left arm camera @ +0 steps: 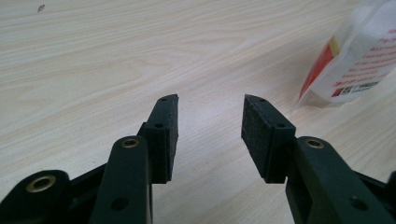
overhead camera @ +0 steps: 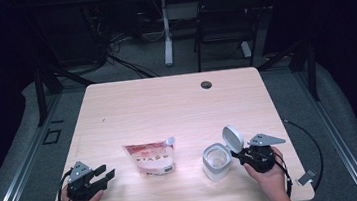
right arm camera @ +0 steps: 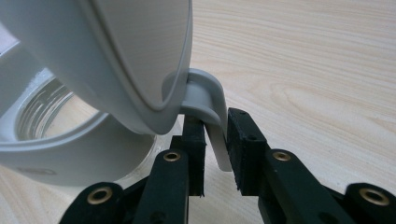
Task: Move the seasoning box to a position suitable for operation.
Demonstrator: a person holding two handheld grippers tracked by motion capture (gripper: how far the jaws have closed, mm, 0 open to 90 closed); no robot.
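A white jar (overhead camera: 217, 162) stands at the front right of the table, with its round flip lid (overhead camera: 233, 139) swung up and open. My right gripper (overhead camera: 241, 155) sits just right of it. In the right gripper view its pads (right arm camera: 215, 121) close on the grey hinge clasp (right arm camera: 205, 91) below the lid (right arm camera: 116, 51), and the jar mouth (right arm camera: 60, 149) shows glass inside. A white and red pouch (overhead camera: 151, 158) lies flat at the front centre. My left gripper (overhead camera: 104, 172) rests at the front left, open (left arm camera: 210, 105) and holding nothing, with the pouch (left arm camera: 355, 60) off to its right.
The light wooden table (overhead camera: 167, 106) has a dark cable hole (overhead camera: 206, 84) near its far edge. A black chair (overhead camera: 226, 20) and a desk leg stand beyond it. Cables trail from both grippers over the front edge.
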